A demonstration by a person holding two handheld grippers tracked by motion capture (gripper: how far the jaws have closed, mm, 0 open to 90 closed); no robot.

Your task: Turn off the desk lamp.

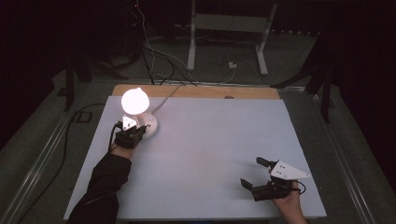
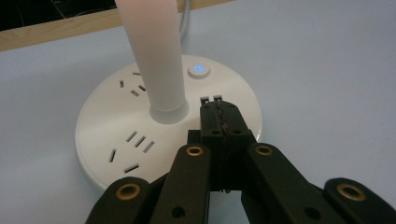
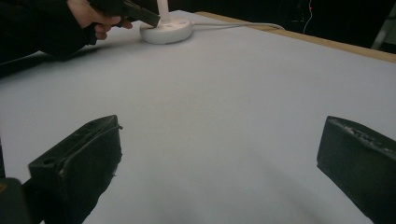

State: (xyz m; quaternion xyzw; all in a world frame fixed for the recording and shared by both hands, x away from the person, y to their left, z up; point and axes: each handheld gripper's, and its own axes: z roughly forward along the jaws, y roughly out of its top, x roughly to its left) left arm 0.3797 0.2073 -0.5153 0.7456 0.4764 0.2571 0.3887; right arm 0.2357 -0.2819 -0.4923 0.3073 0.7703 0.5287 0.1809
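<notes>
Left gripper [image 2: 218, 114] sitting closed, empty, over the lit lamp's base [image 2: 116, 126]; right gripper [image 1: 256, 173] resting wide open, empty.

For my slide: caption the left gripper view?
Shut left gripper poised over round white lamp base near its blue-lit button.

Dim and dark all around in the high view, lit mainly by the glowing round white lamp head [image 1: 135, 100] at upper left, blown out to glare. Soft shadows at lower left of the right gripper view. Slightly soft, grainy focus throughout.
</notes>
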